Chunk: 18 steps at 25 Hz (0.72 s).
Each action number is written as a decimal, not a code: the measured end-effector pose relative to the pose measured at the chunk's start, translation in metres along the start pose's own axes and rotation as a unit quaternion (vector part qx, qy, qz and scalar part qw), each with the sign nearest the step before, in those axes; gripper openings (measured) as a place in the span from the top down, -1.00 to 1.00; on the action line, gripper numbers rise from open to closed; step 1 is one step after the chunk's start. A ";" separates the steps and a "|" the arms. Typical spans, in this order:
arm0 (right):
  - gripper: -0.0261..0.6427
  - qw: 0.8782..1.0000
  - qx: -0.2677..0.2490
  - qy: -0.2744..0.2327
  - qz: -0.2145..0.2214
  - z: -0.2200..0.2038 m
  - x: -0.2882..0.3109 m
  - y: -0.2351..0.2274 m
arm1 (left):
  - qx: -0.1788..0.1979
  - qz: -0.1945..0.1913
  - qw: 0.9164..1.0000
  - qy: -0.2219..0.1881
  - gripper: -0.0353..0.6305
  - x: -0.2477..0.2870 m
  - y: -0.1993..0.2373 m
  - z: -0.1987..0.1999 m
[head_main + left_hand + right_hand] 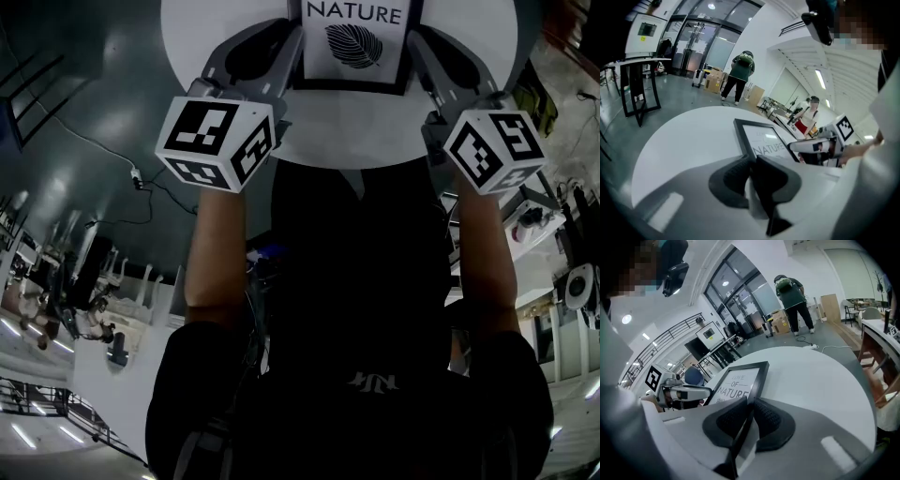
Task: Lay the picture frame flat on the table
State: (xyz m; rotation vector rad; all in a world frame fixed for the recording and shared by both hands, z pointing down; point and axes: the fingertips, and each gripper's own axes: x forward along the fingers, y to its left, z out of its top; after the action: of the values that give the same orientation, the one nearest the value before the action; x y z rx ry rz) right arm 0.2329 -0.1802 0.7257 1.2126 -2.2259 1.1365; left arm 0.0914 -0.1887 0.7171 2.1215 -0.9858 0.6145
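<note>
You hold the black picture frame (354, 82) at both side edges over the round white table (356, 136), seen from above. The left gripper (284, 58) is clamped on the frame's left edge and the right gripper (424, 56) on its right edge, with the marker cubes (216, 141) nearest your forearms.

In the left gripper view, the left gripper (752, 161) has its jaws pressed onto the near edge of the picture frame (761, 138). The right gripper (813, 147) meets the frame from the far side.

In the right gripper view, the frame's dark edge runs straight through the closed jaws of the right gripper (751, 401). The print on the picture frame (740, 380) reads "LOVE OF NATURE"; the head view adds a leaf (354, 45) under the words.

The frame sits low at your side of the table (811, 380). Whether it rests fully flat cannot be told. Behind the table, a person in a green top (792, 296) stands facing glass doors.
</note>
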 end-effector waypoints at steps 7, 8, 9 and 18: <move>0.82 0.999 -0.037 0.010 -0.023 -0.004 0.008 -0.003 | 0.028 0.013 0.999 0.011 0.74 0.004 0.002 -0.006; 0.82 0.999 -0.042 0.011 -0.027 -0.004 0.008 -0.003 | 0.034 0.015 0.999 0.013 0.74 0.004 0.001 -0.007; 0.82 0.998 -0.047 0.012 -0.031 -0.004 0.008 -0.003 | 0.038 0.016 0.999 0.015 0.74 0.004 0.000 -0.007; 0.82 0.995 -0.084 0.012 -0.054 -0.008 0.011 -0.005 | 0.067 0.029 0.997 0.024 0.73 0.009 0.001 -0.017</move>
State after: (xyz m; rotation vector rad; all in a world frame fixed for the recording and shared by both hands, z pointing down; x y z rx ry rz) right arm 0.2299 -0.1814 0.7400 1.2258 -2.1615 0.8985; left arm 0.0939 -0.1802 0.7341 2.1899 -1.0090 0.7758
